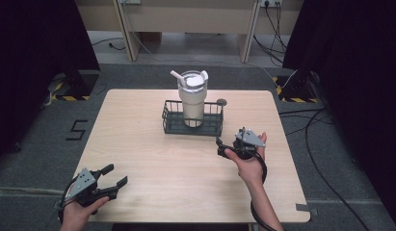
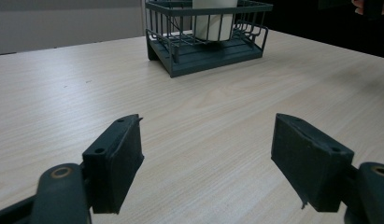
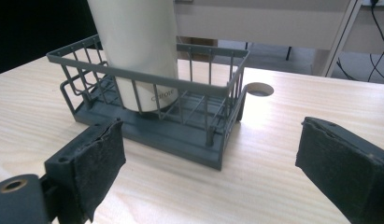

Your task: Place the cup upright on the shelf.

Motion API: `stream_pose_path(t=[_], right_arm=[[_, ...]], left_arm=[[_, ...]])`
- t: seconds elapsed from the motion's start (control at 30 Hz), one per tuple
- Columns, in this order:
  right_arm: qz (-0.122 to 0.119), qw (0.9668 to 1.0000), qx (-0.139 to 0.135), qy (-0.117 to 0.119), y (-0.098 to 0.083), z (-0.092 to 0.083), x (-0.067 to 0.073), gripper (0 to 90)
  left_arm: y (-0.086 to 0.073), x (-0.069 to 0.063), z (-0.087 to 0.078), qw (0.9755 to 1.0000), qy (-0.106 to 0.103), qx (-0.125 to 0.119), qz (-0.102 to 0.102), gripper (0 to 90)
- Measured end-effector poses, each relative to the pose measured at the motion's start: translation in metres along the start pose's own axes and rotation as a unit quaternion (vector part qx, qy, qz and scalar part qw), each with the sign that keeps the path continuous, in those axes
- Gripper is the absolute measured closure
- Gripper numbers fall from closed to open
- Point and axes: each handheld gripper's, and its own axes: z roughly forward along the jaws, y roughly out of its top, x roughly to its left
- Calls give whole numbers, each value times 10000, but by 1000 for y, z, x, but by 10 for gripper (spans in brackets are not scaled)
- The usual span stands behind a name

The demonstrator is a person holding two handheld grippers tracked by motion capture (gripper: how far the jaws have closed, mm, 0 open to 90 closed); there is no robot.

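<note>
- One wire basket (image 1: 192, 125) near the tabletop's (image 1: 186, 168) far edge holds one upright tumbler (image 1: 192, 98); bare wood elsewhere.
- Left gripper (image 1: 113, 184), near-left corner: jaws wide, empty.
- Right gripper (image 1: 223, 146), just right of the basket: jaws wide, empty.

Even overhead light, moderately bright on the wooden table (image 1: 186, 168); both sides of the high view fall to near-black curtains. Shadows soft and short: faint one under the wire basket (image 1: 192, 126). High view slightly soft, low detail. Left gripper view: near jaws sharp, basket at top of frame a bit soft, upper right dark. Right gripper view: mild glare on the tabletop at right, pale tumbler (image 3: 133, 46) bright, upper left black.
</note>
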Motion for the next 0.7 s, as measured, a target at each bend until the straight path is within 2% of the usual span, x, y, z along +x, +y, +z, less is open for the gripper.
stream_pose_path(t=[0.37,0.7], right_arm=[[127,9999,16,-53,-9,-16,-6,85],[178,9996,95,-208,-22,-32,-14,87]], left_arm=[[0,0,0,10000,11,9,12,239],[0,-1,0,10000,18,12,16,239]])
